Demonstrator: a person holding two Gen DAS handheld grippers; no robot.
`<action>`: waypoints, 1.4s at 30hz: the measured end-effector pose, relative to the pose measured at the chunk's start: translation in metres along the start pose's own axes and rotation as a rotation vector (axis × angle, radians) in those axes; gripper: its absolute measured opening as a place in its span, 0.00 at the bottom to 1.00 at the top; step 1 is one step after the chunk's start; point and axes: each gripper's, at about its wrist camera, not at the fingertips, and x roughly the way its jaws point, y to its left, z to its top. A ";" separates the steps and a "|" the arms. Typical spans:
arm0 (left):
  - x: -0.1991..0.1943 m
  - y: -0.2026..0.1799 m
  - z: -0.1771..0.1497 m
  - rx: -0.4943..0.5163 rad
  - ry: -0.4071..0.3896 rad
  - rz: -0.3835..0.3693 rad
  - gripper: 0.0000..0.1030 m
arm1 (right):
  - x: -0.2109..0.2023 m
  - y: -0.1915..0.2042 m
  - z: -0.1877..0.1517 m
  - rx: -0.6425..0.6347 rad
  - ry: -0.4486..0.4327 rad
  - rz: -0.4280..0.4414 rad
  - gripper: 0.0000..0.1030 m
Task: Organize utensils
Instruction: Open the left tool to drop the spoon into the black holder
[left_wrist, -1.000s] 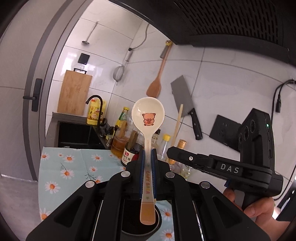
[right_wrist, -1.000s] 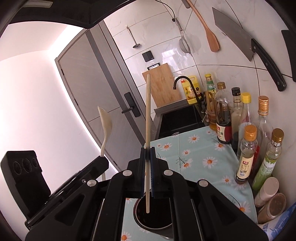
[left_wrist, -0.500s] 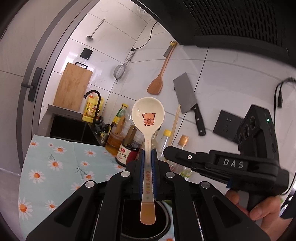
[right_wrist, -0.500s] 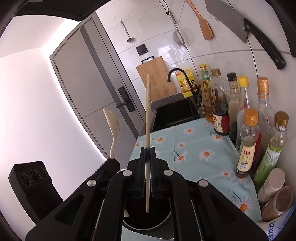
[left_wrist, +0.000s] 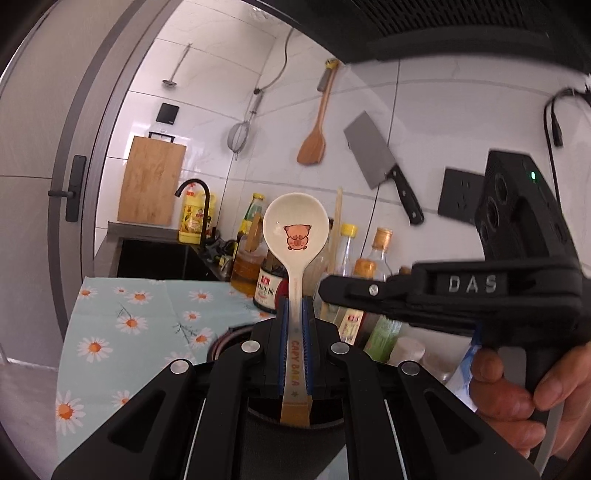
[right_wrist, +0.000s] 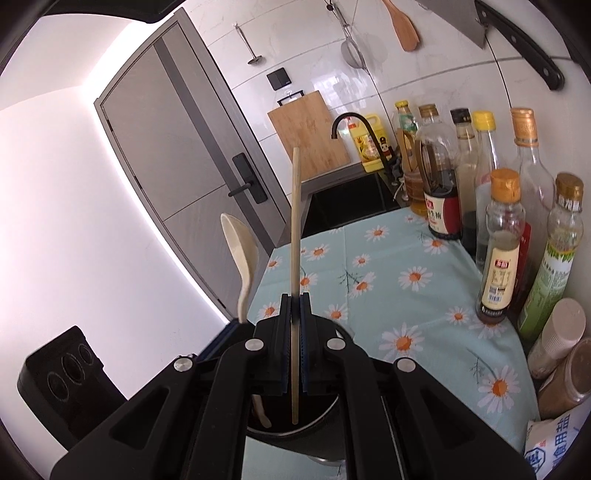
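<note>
Only the right view shows the chopstick (right_wrist: 294, 258) entering the holder (right_wrist: 295, 424).

I see 1 cream ceramic spoon (left_wrist: 295, 236), pig print in its bowl, upright, bowl uppermost, handle end inside the dark round holder (right_wrist: 317, 417). I see 1 pale wooden chopstick (right_wrist: 294, 236), upright, lower tip inside the same holder.

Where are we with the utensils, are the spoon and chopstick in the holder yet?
Nothing is dropped yet. In hand: the left hand-held gripper is shut on the spoon, the right hand-held gripper on the chopstick; both lower ends hang at the mouth of the dark holder. Left: release both into it. No other loose utensils show on the cloth.
</note>
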 end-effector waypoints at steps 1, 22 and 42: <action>-0.001 0.000 -0.001 -0.003 0.003 0.003 0.06 | 0.000 0.000 -0.001 -0.002 0.002 -0.003 0.06; -0.023 -0.008 0.004 0.004 0.044 0.029 0.09 | -0.047 0.002 0.002 0.035 -0.051 0.007 0.24; -0.092 -0.056 0.035 0.093 0.055 -0.013 0.28 | -0.144 0.003 -0.009 0.053 -0.080 -0.016 0.28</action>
